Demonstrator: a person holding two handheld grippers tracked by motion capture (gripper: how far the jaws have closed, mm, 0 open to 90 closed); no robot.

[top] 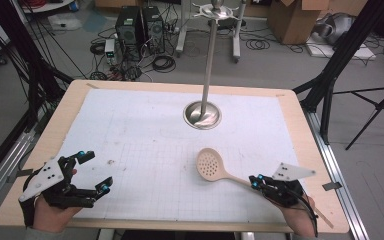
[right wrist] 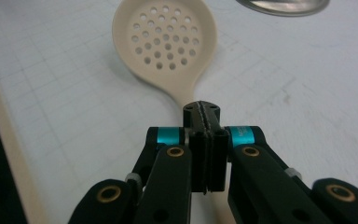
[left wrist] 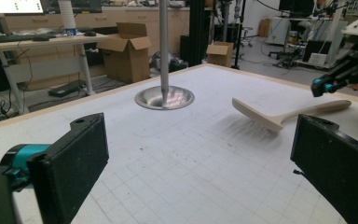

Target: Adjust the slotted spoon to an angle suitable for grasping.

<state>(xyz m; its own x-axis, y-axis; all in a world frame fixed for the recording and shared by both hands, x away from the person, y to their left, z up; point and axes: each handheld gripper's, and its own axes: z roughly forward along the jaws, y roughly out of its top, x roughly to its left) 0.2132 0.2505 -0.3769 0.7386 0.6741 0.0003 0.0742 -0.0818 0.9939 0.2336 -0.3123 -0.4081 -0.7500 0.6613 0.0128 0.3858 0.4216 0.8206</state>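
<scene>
Here I am gripping the slotted spoon (top: 215, 167) by its handle near the table's (top: 300, 130) near right corner, right gripper (top: 254, 181) clamped tight so the head is lifting clear. By the near left corner, my left gripper (top: 91, 172) is waiting wide, holding nothing. Beyond, the stand (top: 203, 114) is rising toward the far edge.

My left claw (top: 94, 172) gapes wide, hand low at the near left corner; my right claw (top: 254, 181) is clamped tight, pointing inward.
</scene>
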